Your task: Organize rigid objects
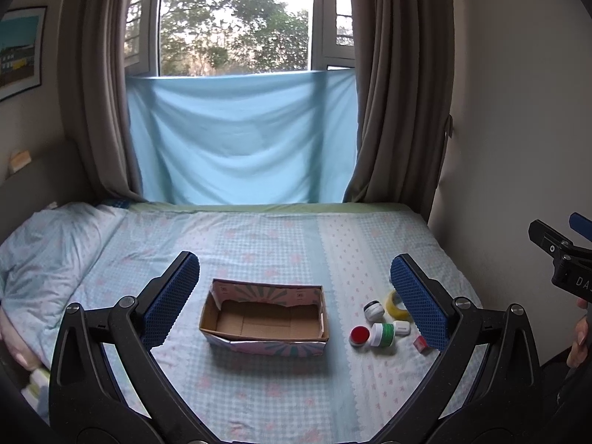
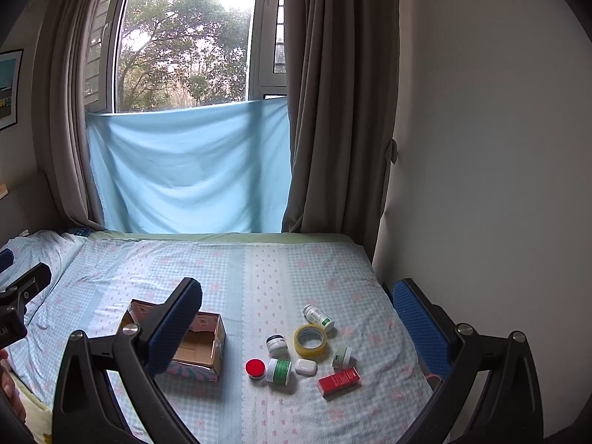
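An empty cardboard box (image 1: 264, 316) (image 2: 201, 347) sits open on the bed. To its right lies a cluster of small items: a red-lidded jar (image 2: 255, 367) (image 1: 359, 335), a green-labelled white jar (image 2: 279, 370) (image 1: 383, 334), a white case (image 2: 306, 366), a black-lidded jar (image 2: 277, 344), a roll of yellow tape (image 2: 310, 339) (image 1: 395, 304), a lying white bottle (image 2: 318, 316), a small jar (image 2: 342, 356) and a red box (image 2: 339, 381). My left gripper (image 1: 294, 298) hovers open around the box. My right gripper (image 2: 296, 327) hangs open above the cluster.
The bed (image 2: 259, 270) carries a pale blue checked sheet with a pillow (image 1: 48, 251) at the left. Curtains and a blue cloth cover the window behind. A wall (image 2: 481, 185) borders the bed's right side. A person's hand (image 1: 579, 336) shows at the right edge.
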A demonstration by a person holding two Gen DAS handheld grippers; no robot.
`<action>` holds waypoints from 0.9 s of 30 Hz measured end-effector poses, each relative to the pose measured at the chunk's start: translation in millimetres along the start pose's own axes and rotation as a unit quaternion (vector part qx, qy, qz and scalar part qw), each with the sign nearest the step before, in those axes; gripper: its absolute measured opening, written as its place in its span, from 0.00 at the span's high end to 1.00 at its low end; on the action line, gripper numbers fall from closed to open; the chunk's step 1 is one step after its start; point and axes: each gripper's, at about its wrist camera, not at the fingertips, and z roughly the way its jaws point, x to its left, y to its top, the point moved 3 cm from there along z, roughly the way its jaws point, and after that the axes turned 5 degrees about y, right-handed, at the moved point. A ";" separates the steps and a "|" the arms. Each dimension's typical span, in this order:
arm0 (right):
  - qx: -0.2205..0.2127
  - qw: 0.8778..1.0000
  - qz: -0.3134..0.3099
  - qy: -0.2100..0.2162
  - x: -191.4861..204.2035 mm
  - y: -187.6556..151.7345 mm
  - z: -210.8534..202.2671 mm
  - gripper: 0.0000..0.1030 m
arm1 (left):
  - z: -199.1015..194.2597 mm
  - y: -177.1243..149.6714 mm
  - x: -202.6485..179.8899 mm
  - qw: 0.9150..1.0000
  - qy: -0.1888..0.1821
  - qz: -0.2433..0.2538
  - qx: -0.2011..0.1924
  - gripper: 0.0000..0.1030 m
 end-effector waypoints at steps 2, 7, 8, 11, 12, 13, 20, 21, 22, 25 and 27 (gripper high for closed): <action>0.008 1.000 0.004 -0.008 -2.2 -1.0 2.6 0.00 | 11.3 -2.8 -0.6 1.000 -0.014 -0.002 0.014 0.00; 0.024 0.999 0.011 -0.031 -20.1 -6.1 14.1 0.00 | 43.4 -19.2 -13.7 0.998 -0.033 -0.004 0.054 0.00; 0.031 0.999 0.013 -0.035 -25.5 -7.6 17.6 0.00 | 49.8 -22.7 -17.9 0.997 -0.037 -0.006 0.065 0.00; 0.046 0.998 0.024 -0.042 -46.0 -11.0 28.3 0.00 | 68.7 -33.5 -34.0 0.995 -0.055 -0.005 0.086 0.00; 0.051 0.997 0.027 -0.046 -54.3 -12.0 33.6 0.00 | 76.0 -37.1 -40.4 0.994 -0.057 -0.003 0.093 0.00; 0.057 0.997 0.030 -0.050 -62.8 -13.3 39.8 0.00 | 84.0 -40.7 -48.2 0.993 -0.059 -0.001 0.101 0.00; 0.127 0.990 0.045 -0.050 -115.7 -31.1 107.6 0.00 | 155.6 -72.3 -118.5 0.980 -0.080 0.005 0.183 0.00; 0.144 0.987 0.048 -0.054 -123.8 -35.3 121.7 0.00 | 168.9 -79.6 -129.2 0.976 -0.083 0.008 0.200 0.00; 0.163 0.983 0.054 -0.060 -132.6 -40.5 136.6 0.00 | 183.1 -87.5 -140.9 0.973 -0.083 0.011 0.215 0.00; 0.207 0.973 0.080 -0.059 -159.0 -57.6 180.0 0.00 | 224.5 -113.9 -171.3 0.962 -0.082 0.017 0.259 0.00; 0.233 0.966 0.090 -0.062 -172.8 -71.3 209.2 0.00 | 249.3 -133.4 -190.1 0.953 -0.082 0.024 0.290 0.00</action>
